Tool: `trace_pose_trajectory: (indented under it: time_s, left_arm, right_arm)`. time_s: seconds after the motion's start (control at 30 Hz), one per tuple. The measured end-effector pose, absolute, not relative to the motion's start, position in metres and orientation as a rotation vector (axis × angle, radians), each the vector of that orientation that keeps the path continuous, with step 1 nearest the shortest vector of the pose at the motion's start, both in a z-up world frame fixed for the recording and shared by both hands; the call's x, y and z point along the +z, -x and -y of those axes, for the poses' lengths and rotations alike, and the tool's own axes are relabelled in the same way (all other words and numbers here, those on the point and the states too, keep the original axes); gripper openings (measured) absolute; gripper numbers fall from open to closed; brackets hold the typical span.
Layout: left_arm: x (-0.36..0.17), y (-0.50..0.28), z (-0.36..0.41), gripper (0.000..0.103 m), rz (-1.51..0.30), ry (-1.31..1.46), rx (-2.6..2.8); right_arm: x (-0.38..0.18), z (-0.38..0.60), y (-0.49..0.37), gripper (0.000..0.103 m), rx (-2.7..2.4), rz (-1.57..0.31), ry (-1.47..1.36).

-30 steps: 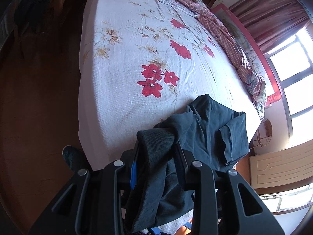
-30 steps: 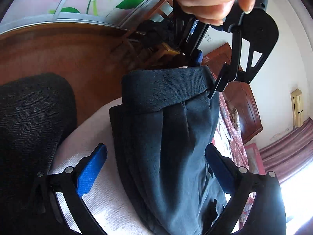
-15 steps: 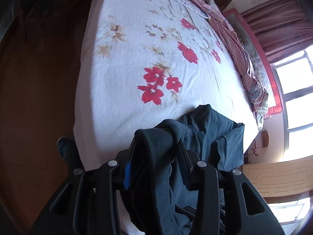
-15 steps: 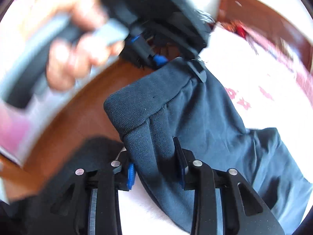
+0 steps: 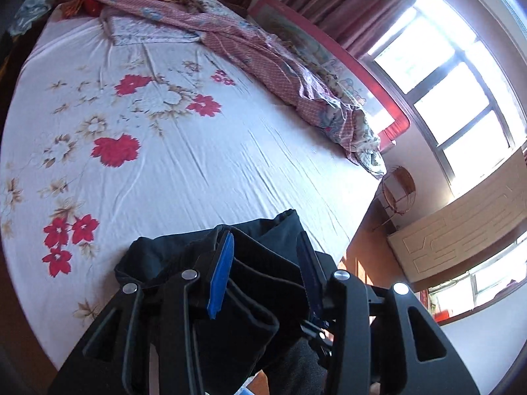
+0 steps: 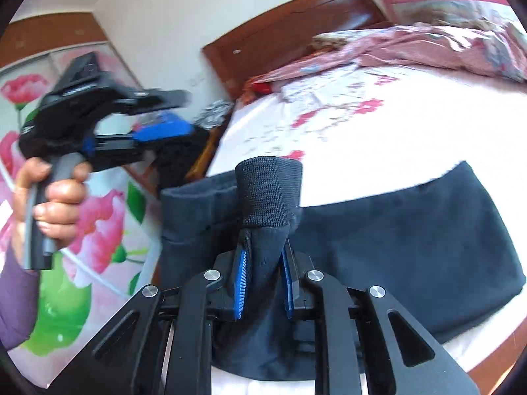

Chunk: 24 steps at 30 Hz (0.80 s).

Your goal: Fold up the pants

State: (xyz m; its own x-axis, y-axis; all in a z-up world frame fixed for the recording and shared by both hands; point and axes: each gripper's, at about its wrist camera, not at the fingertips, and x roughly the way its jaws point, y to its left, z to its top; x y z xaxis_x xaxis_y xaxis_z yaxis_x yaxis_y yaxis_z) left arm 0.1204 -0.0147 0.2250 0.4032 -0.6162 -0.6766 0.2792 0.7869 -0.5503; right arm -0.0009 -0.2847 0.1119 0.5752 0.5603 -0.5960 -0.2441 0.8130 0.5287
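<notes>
The dark navy pants (image 6: 395, 230), soft and matte with a ribbed knit cuff (image 6: 268, 194) standing upright just above the right tongs (image 6: 263, 283), are pinched there below the cuff, while their body spreads flat to the right across the bed's near edge.

The floral bedsheet (image 5: 204, 164) lies bare ahead of the dark pants (image 5: 263, 283). A rumpled pink quilt (image 5: 263, 56) blocks the sheet's far and window-side edges, below the wooden headboard (image 6: 293, 29).
</notes>
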Motion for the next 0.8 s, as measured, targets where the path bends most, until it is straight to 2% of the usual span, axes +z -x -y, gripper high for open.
trace_pose_trajectory:
  time_s: [0.07, 0.13, 0.23, 0.27, 0.3, 0.37, 0.43, 0.47, 0.53, 0.67, 0.8]
  left_arm:
    - [0.218, -0.114, 0.026, 0.048, -1.027, 0.353, -0.588]
    - [0.201, -0.104, 0.029, 0.048, -1.057, 0.325, -0.584]
    - [0.166, -0.085, 0.018, 0.048, -1.125, 0.327, -0.550]
    - [0.154, -0.078, 0.011, 0.048, -1.145, 0.343, -0.539]
    - [0.141, -0.068, 0.002, 0.048, -1.168, 0.363, -0.523]
    - [0.118, -0.048, -0.013, 0.048, -1.199, 0.409, -0.484]
    - [0.098, -0.025, -0.030, 0.049, -1.217, 0.454, -0.451]
    - [0.091, -0.014, -0.037, 0.055, -1.218, 0.466, -0.428]
    - [0.078, 0.009, -0.049, 0.057, -1.224, 0.471, -0.382]
    - [0.059, 0.046, -0.052, 0.063, -1.231, 0.429, -0.340]
    - [0.047, 0.066, -0.039, 0.067, -1.250, 0.409, -0.375]
  right_arm:
    - [0.066, 0.319, -0.003, 0.014, 0.440, -0.912, -0.534]
    - [0.027, 0.340, 0.000, 0.014, 0.428, -0.985, -0.636]
    - [-0.001, 0.363, 0.009, 0.018, 0.478, -0.971, -0.923]
    - [-0.002, 0.365, 0.016, 0.033, 0.502, -0.955, -1.011]
    - [-0.002, 0.364, 0.017, 0.063, 0.542, -0.934, -1.088]
    - [0.006, 0.357, 0.021, 0.083, 0.561, -0.913, -1.162]
    - [0.011, 0.348, 0.014, 0.083, 0.526, -0.952, -1.161]
    - [0.012, 0.345, 0.011, 0.084, 0.491, -0.981, -1.158]
    - [0.024, 0.339, 0.008, 0.084, 0.465, -1.006, -1.106]
    - [0.057, 0.299, -0.003, 0.084, 0.352, -1.075, -0.808]
    - [0.066, 0.264, -0.016, 0.084, 0.256, -1.110, -0.637]
